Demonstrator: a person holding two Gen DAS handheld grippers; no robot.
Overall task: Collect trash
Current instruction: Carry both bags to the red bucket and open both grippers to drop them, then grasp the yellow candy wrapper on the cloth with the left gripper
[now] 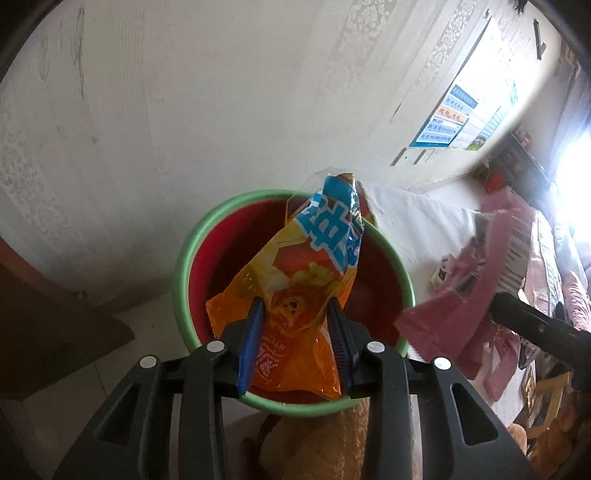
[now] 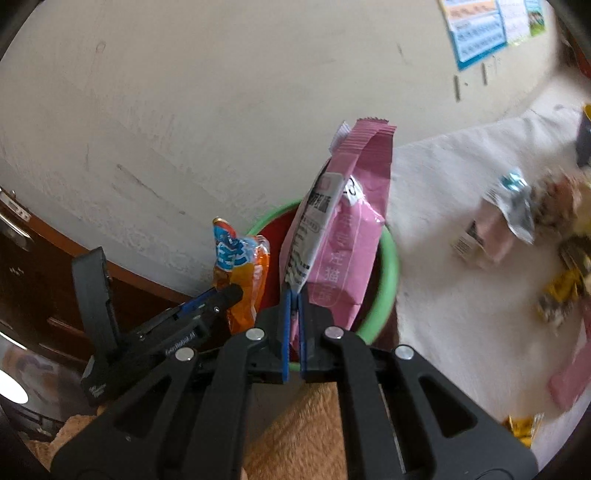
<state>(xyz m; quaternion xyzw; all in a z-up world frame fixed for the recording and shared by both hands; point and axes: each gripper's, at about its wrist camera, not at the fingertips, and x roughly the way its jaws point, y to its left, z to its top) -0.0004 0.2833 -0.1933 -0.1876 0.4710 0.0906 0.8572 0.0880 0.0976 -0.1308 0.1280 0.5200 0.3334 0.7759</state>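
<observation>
My left gripper [image 1: 295,310] is pinching an orange snack bag [image 1: 295,280] with a blue band across its top; the blue pads [image 1: 251,332] sit either side of the bag's lower half, jaws part-way apart with the bag filling the gap. The bag hangs over the mouth of the bin [image 1: 184,258], red inside with a green rim, and its lower end dips below the rim line. In the right wrist view the left gripper [image 2: 221,295] comes in from the left with the same orange snack bag [image 2: 240,273] upright beside the bin [image 2: 388,273].

My right gripper [image 2: 293,295] has its jaws pressed nearly together on the bottom edge of a pink pouch [image 2: 351,229] with a grey-and-white printed panel. The pouch stands upright above the bin, in front of its rim. From the left wrist view the pink pouch [image 1: 461,288] is blurred, just to the right of the bin.

More wrappers [image 2: 517,214] lie scattered on the white cloth [image 2: 443,184] to the right, blurred. A poster [image 2: 476,33] hangs on the wall [image 2: 184,110] behind.
</observation>
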